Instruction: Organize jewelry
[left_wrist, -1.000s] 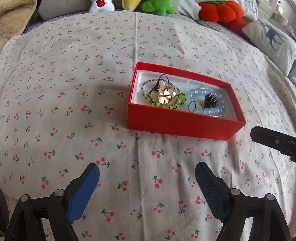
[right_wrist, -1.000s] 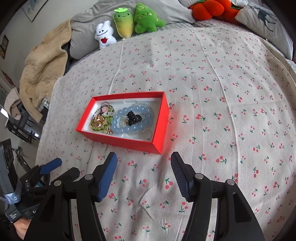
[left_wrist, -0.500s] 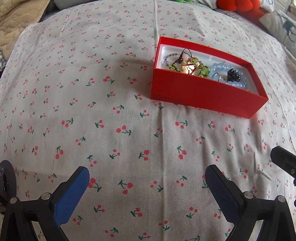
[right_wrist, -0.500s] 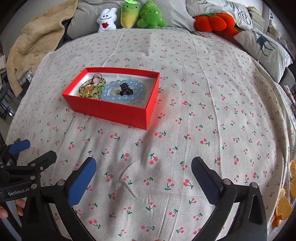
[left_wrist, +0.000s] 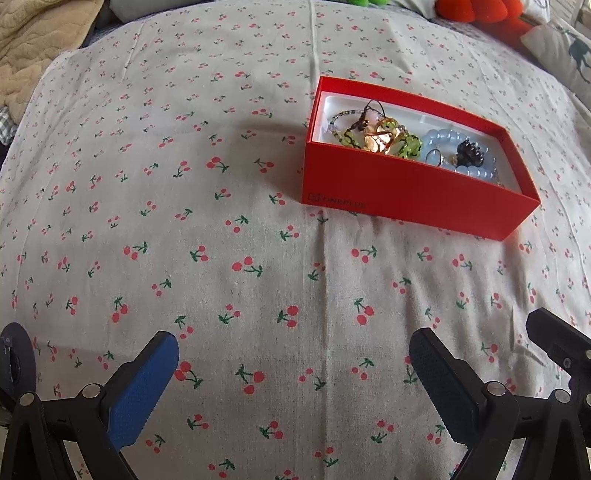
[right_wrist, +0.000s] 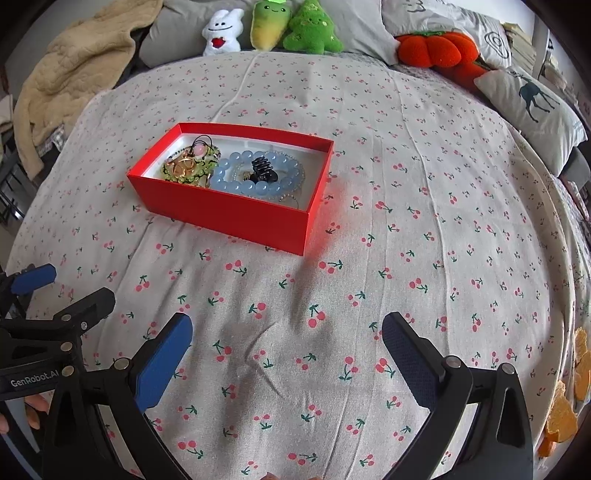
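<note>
A red open box (left_wrist: 413, 192) (right_wrist: 236, 214) sits on the cherry-print bedspread. Inside lie a green bead bracelet with a gold piece (left_wrist: 380, 140) (right_wrist: 188, 168), a pale blue bead bracelet (left_wrist: 469, 162) (right_wrist: 251, 184), a black clip (left_wrist: 471, 151) (right_wrist: 263, 169) and a thin ring (left_wrist: 433, 157). My left gripper (left_wrist: 291, 369) is open and empty, well short of the box. My right gripper (right_wrist: 288, 350) is open and empty, near the front of the bed. The left gripper also shows at the left edge of the right wrist view (right_wrist: 55, 317).
Plush toys (right_wrist: 273, 29), an orange pumpkin cushion (right_wrist: 436, 48) and a deer pillow (right_wrist: 532, 107) line the far and right edges. A beige blanket (right_wrist: 70, 70) is heaped at the far left. Orange pieces (right_wrist: 569, 402) lie at the right edge.
Both grippers have pulled back from the box toward the near side of the bed and their jaws have opened wider. The box and jewelry have not moved.
</note>
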